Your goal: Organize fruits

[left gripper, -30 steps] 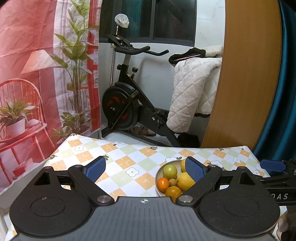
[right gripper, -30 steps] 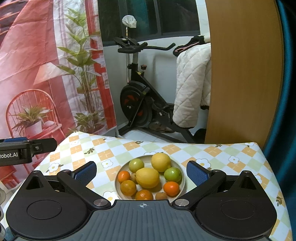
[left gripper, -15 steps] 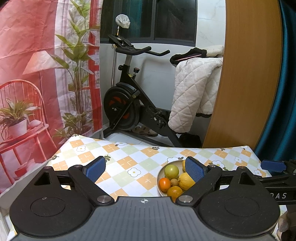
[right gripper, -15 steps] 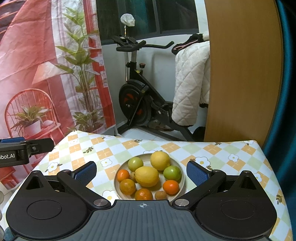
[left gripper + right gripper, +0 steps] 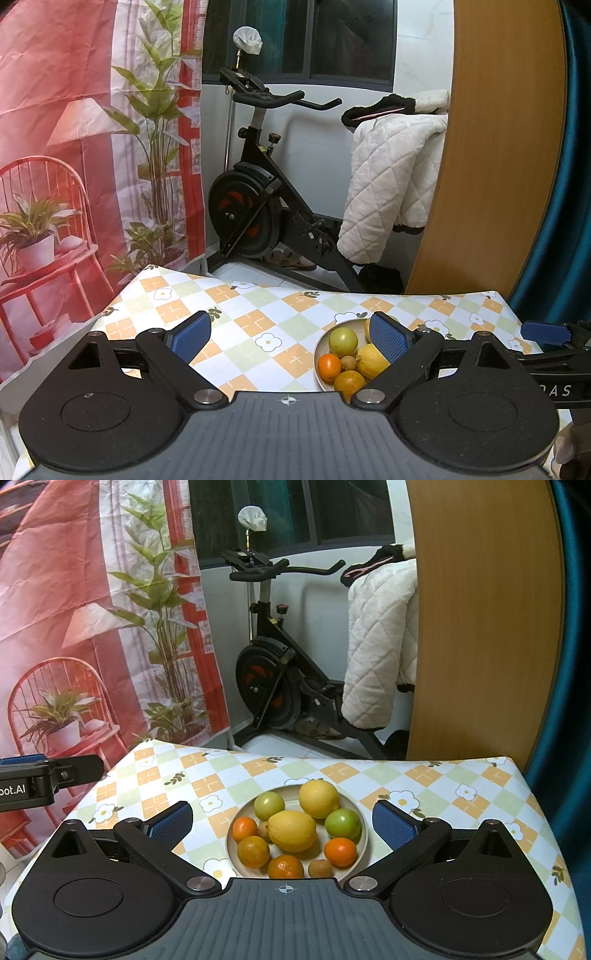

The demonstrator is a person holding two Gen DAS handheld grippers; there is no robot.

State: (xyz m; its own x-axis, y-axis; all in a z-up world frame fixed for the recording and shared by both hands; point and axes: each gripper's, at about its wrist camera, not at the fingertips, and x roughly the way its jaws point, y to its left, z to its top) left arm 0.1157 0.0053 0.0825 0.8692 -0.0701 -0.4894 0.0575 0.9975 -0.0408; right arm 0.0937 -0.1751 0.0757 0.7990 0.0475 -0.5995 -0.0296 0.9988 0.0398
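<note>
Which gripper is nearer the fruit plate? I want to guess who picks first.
Right. The right gripper is open with the plate centred between its fingers; the left gripper is open off to the plate's left.

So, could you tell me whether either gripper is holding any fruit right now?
Neither. The left gripper and right gripper are both open and empty; all fruit sits on the plate.

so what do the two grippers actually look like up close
Both match: the left gripper and right gripper have matte black bodies, ribbed grey centre plates with a small crosshair mark, round discs, silver pivot screws, and fingers with textured blue pads. White lettering marks their sides.
</note>
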